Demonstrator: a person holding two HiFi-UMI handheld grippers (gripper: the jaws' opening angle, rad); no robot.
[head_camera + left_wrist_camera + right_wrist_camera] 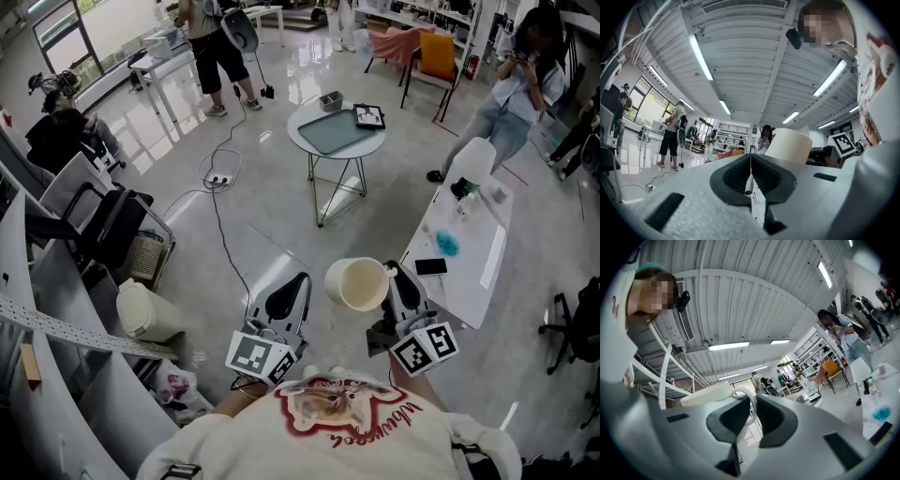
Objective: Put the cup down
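Jaws of the right gripper point(752, 408) are closed on the thin loop handle point(749, 401) of a cream round cup point(705, 393), and the cup's body sits to the left of the jaws. In the head view this gripper point(398, 277) holds the cup point(356, 283) in mid-air with its mouth up, over the glossy grey floor point(262, 225). The left gripper point(751, 161) has its jaws pressed together with nothing between them, and it hovers just beside the cup. A long white table point(469, 272) stands to the right. A round white table point(305, 141) carrying a grey tray point(336, 131) lies farther ahead.
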